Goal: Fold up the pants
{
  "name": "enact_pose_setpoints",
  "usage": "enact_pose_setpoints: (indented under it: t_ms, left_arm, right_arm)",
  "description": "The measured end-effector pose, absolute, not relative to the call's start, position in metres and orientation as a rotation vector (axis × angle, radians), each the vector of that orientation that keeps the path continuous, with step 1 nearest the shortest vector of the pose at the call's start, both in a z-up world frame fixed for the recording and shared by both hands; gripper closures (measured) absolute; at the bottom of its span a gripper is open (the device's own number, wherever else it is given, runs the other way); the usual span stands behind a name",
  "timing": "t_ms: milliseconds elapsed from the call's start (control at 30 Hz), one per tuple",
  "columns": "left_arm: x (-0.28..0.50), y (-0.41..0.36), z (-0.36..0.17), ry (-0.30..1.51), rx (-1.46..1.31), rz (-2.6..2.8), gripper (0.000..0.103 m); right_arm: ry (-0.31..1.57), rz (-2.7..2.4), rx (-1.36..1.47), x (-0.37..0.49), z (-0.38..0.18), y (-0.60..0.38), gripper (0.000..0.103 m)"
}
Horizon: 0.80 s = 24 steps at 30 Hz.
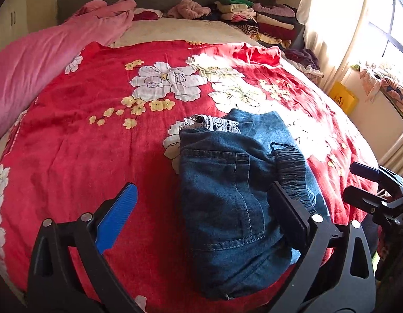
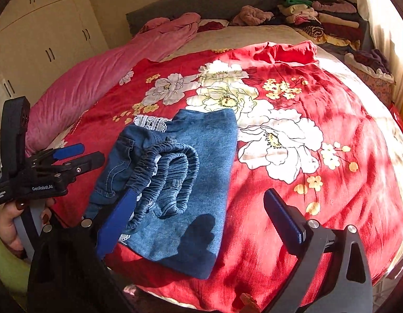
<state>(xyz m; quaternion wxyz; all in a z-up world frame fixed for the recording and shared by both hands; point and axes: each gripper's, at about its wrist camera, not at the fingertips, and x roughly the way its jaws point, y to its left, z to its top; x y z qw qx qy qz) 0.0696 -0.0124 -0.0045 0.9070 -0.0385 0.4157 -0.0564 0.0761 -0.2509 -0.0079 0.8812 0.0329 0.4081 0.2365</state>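
- The blue denim pants (image 1: pixel 227 182), folded into a compact bundle with a gathered elastic waistband (image 2: pixel 170 167) lying on top and a strip of white lace trim (image 1: pixel 222 124) at the far end, lay on the red floral bedspread (image 1: pixel 84 135) near the bed's front edge.
- The left gripper (image 1: pixel 201 216) was released, jaws wide, straddling the bundle's near part without pressing it.
- The right gripper (image 2: pixel 201 219) was likewise released and held nothing.
- The fold looked nearly finished; the loose waistband probably wanted tucking or flattening.
- A good finish would likely have meant pressing down gently on top, not dragging, so the layers stayed aligned.
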Motion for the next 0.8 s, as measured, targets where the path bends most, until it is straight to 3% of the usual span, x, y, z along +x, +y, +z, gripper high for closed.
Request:
enact_pose_setpoints:
  t_ms: [667, 733, 800]
  left_arm:
    - [0.098, -0.015, -0.054, 0.961, -0.116, -0.144, 0.010]
    - [0.102, -0.015, -0.057, 0.966, -0.130, -0.153, 0.010]
    - [0.103, -0.016, -0.058, 0.962, -0.137, -0.167, 0.024]
  right_arm:
    - [1.004, 0.636, 0.066, 0.131, -0.061, -0.215, 0.007]
    - [1.005, 0.656, 0.082, 0.133, -0.064, -0.212, 0.013]
    - [1.000, 0.682, 0.102, 0.133, -0.066, -0.209, 0.030]
